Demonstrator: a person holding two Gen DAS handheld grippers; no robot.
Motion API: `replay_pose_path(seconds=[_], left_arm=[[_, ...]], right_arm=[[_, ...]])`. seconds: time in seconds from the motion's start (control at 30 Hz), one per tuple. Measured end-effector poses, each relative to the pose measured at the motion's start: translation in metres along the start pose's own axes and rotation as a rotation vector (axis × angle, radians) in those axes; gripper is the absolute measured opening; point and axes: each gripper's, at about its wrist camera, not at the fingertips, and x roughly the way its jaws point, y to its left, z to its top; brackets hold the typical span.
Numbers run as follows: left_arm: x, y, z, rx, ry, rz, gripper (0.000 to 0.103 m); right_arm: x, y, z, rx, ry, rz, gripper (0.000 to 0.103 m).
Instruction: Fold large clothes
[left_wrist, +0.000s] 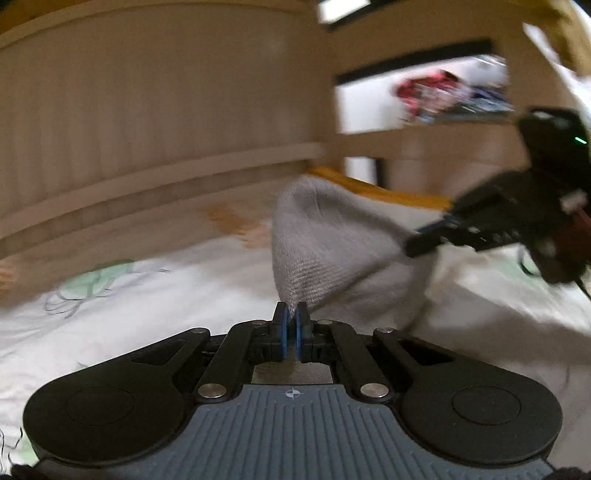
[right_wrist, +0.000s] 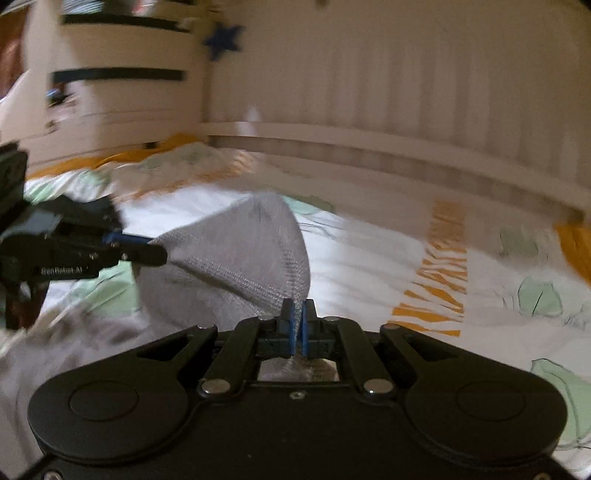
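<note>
Bedsheet (right_wrist: 369, 258) beneath gripper-pinched grey garment (left_wrist: 314, 251)

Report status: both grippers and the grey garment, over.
Left gripper shut on grey garment. Right gripper shut on it too. Cloth lifted over printed bedsheet. Nothing in the way.

Grey ribbed knit garment (left_wrist: 325, 251), matt; printed cotton-like bedsheet (right_wrist: 369, 251); matt black plastic tongs (left_wrist: 290, 325).

The left gripper (left_wrist: 290, 314) is black with blue finger pads (left_wrist: 284, 332), silver pivot screws and a ribbed grey deck. The right gripper (right_wrist: 298, 314) is all black, blue-padded; at nine o'clock its twin bears white lettering.
</note>
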Motion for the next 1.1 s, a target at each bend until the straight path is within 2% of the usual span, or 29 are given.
replay_pose_path(seconds=[0.1,0.2,0.3,0.37,0.4,0.43,0.47,0.5,0.53,0.57,0.63,0.73,0.9,0.97,1.03,1.07,1.1], left_arm=[[-0.026,-0.026,-0.024,0.103,0.084,-0.079,0.006],[-0.042,-0.049,-0.052,0.204,0.223,-0.160,0.007],[-0.054,-0.061,-0.067,0.233,0.323,-0.221,0.007],[-0.063,-0.053,-0.062,0.149,0.338,-0.230,0.009],[-0.066,-0.045,-0.056,0.074,0.335,-0.219,0.009],[-0.066,-0.035,-0.051,-0.004,0.330,-0.208,0.014],[-0.066,-0.024,-0.044,-0.113,0.319,-0.193,0.021],[-0.065,-0.014,-0.038,-0.220,0.308,-0.179,0.034],[-0.063,-0.002,-0.034,-0.331,0.292,-0.168,0.045],[-0.059,0.009,-0.031,-0.440,0.277,-0.154,0.048],[-0.048,0.027,-0.028,-0.613,0.250,-0.117,0.053],[-0.023,0.047,-0.029,-0.763,0.239,-0.045,0.058],[0.011,0.065,-0.048,-0.970,0.289,-0.021,0.058],[0.018,0.068,-0.056,-0.996,0.315,-0.009,0.058],[0.027,0.071,-0.057,-0.996,0.304,-0.030,0.056],[0.023,0.069,-0.061,-1.002,0.279,-0.036,0.049],[0.021,0.069,-0.060,-1.006,0.250,-0.027,0.026]], right_arm=[[-0.026,0.030,-0.025,-0.061,0.058,0.045,0.009],[-0.042,0.060,-0.059,-0.115,0.182,0.096,0.010],[-0.049,0.078,-0.082,-0.122,0.300,0.153,0.015],[-0.055,0.082,-0.087,-0.099,0.337,0.169,0.014],[-0.058,0.080,-0.084,-0.069,0.341,0.171,0.015],[-0.061,0.078,-0.080,-0.030,0.336,0.170,0.018],[-0.063,0.074,-0.075,0.014,0.326,0.165,0.029],[-0.066,0.068,-0.068,0.074,0.307,0.152,0.037],[-0.067,0.061,-0.065,0.128,0.288,0.138,0.053],[-0.067,0.054,-0.062,0.191,0.270,0.122,0.063],[-0.061,0.039,-0.059,0.297,0.255,0.091,0.063],[-0.043,0.023,-0.058,0.431,0.268,0.034,0.063],[-0.022,-0.004,-0.071,0.674,0.283,-0.007,0.065],[-0.013,-0.008,-0.079,0.766,0.292,0.004,0.065],[-0.005,-0.010,-0.084,0.811,0.290,0.002,0.065],[-0.002,-0.010,-0.084,0.816,0.286,0.000,0.065],[0.001,-0.010,-0.083,0.815,0.280,-0.008,0.062]])
